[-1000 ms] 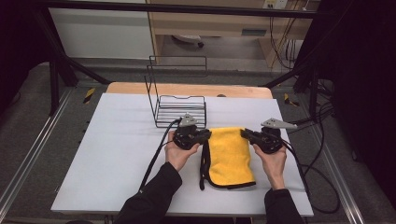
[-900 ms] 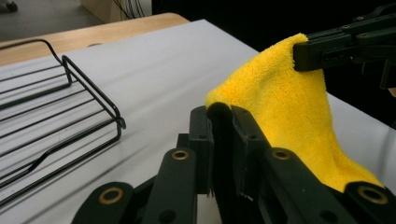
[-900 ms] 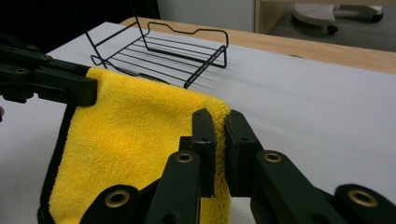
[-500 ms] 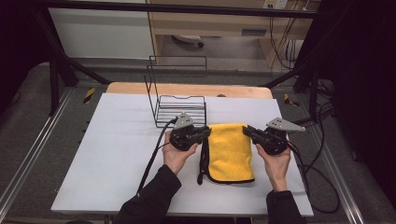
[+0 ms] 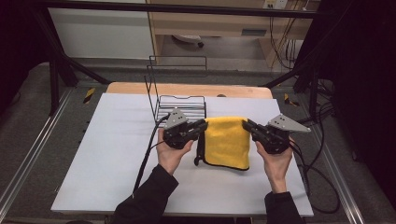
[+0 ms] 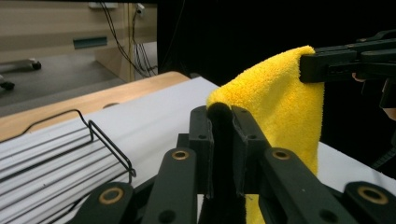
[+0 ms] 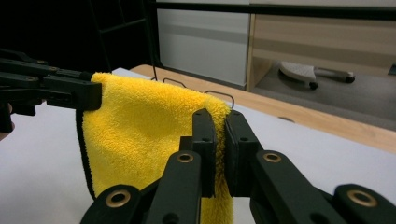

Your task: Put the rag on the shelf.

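Both the left gripper (image 5: 201,127) and the right gripper (image 5: 247,126) are clamped on the top corners of the yellow towel (image 5: 227,142), which hangs above the tabletop (image 5: 107,154) middle near the wire rack (image 5: 180,100), so placing it remains.

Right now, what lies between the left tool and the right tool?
The yellow towel spans the gap, its top corners pinched by the left tool and right tool, as the high view shows.
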A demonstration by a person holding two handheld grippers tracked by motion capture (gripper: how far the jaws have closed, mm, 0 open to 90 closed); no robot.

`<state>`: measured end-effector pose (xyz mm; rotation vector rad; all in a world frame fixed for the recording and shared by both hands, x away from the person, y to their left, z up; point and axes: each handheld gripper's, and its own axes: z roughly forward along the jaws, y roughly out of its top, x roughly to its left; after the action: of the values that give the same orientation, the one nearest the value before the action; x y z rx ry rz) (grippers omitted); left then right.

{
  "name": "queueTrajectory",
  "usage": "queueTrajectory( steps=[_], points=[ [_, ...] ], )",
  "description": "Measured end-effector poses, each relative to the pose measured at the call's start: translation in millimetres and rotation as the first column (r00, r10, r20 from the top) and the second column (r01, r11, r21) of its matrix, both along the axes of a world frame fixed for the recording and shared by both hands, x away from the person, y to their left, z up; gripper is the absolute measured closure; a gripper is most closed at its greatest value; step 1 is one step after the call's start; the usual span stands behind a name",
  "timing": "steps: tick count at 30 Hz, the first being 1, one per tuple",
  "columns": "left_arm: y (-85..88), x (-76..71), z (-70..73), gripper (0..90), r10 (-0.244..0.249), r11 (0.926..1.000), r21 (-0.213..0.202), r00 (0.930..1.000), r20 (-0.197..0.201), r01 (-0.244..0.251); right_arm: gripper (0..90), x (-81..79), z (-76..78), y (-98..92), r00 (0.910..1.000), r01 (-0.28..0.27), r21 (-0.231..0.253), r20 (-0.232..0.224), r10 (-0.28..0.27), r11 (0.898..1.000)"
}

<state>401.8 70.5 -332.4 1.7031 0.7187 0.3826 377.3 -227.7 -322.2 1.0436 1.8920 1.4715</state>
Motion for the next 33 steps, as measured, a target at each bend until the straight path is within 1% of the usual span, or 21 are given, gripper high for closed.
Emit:
queueTrajectory(
  steps=[1, 2, 4, 5, 6, 9, 11, 12, 14, 16, 17, 18, 19, 22, 25, 30, 33],
  points=[
    [1.0, -0.8, 2.1, 79.6, 0.004, 1.0000, -0.001, 1.0000, 0.009, -0.004, 84.5, -0.6, 2.0, 1.2, 1.0000, 0.002, 0.001, 0.008, -0.002, 1.000],
    [2.8, -1.8, 5.5, 79.6, 0.009, 1.0000, -0.005, 0.9998, 0.020, -0.009, 84.6, -1.6, 5.7, 3.6, 0.9997, 0.002, 0.001, 0.025, -0.002, 1.000],
    [4.1, -2.5, 7.8, 79.6, 0.012, 0.9999, -0.010, 0.9996, 0.026, -0.011, 84.6, -1.8, 7.1, 4.4, 0.9995, 0.000, 0.002, 0.032, -0.001, 1.000],
    [6.1, -3.4, 10.9, 79.6, 0.014, 0.9998, -0.014, 0.9993, 0.035, -0.014, 84.6, -3.1, 11.7, 7.0, 0.9986, 0.001, 0.000, 0.052, -0.001, 1.000],
    [6.1, -3.4, 10.9, 79.6, 0.014, 0.9998, -0.014, 0.9993, 0.035, -0.014, 84.6, -3.1, 11.7, 7.0, 0.9986, 0.001, 0.000, 0.052, -0.001, 1.000],
    [9.8, -5.3, 16.7, 79.6, 0.022, 0.9994, -0.026, 0.9984, 0.053, -0.021, 84.6, -4.4, 19.4, 11.2, 0.9967, -0.004, 0.004, 0.082, 0.004, 1.000],
    [12.2, -6.2, 20.4, 79.6, 0.027, 0.9991, -0.034, 0.9977, 0.062, -0.025, 84.6, -4.8, 20.8, 12.1, 0.9962, -0.004, 0.005, 0.087, 0.004, 1.000],
    [13.3, -6.7, 22.2, 79.6, 0.031, 0.9990, -0.036, 0.9972, 0.069, -0.028, 84.7, -5.6, 24.5, 14.8, 0.9948, -0.005, 0.007, 0.102, 0.004, 1.000],
    [15.6, -7.9, 25.4, 79.6, 0.038, 0.9986, -0.038, 0.9960, 0.081, -0.035, 84.7, -6.0, 26.0, 16.1, 0.9940, -0.006, 0.009, 0.110, 0.005, 1.000],
    [18.1, -8.9, 28.1, 79.6, 0.046, 0.9981, -0.046, 0.9947, 0.092, -0.042, 84.6, -7.0, 30.2, 20.1, 0.9917, -0.007, 0.017, 0.129, 0.005, 1.000],
    [19.4, -9.5, 29.4, 79.6, 0.051, 0.9976, -0.051, 0.9938, 0.099, -0.046, 84.6, -7.0, 30.2, 20.1, 0.9917, -0.007, 0.017, 0.129, 0.005, 1.000],
    [20.8, -10.0, 30.6, 79.6, 0.054, 0.9972, -0.056, 0.9931, 0.104, -0.049, 84.6, -7.6, 32.9, 22.4, 0.9899, -0.011, 0.023, 0.142, 0.008, 1.000],
    [22.3, -10.5, 31.9, 79.6, 0.058, 0.9967, -0.063, 0.9924, 0.109, -0.052, 84.6, -8.0, 34.3, 23.9, 0.9894, -0.013, 0.029, 0.145, 0.008, 0.999],
    [26.2, -12.0, 35.5, 79.6, 0.069, 0.9952, -0.077, 0.9899, 0.124, -0.060, 84.6, -8.7, 37.0, 26.5, 0.9868, -0.013, 0.031, 0.162, 0.008, 0.999],
    [30.4, -13.3, 39.7, 79.6, 0.078, 0.9943, -0.083, 0.9872, 0.139, -0.067, 84.6, -9.6, 41.3, 30.7, 0.9843, -0.015, 0.046, 0.176, 0.007, 0.999],
    [37.6, -14.5, 47.8, 79.6, 0.100, 0.9914, -0.099, 0.9812, 0.165, -0.085, 84.6, -9.7, 48.9, 37.9, 0.9786, -0.021, 0.053, 0.205, 0.010, 0.998],
    [41.6, -15.0, 53.4, 79.5, 0.113, 0.9898, -0.106, 0.9773, 0.179, -0.095, 84.6, -10.1, 53.7, 42.7, 0.9765, -0.024, 0.061, 0.215, 0.010, 0.998]
  ],
)
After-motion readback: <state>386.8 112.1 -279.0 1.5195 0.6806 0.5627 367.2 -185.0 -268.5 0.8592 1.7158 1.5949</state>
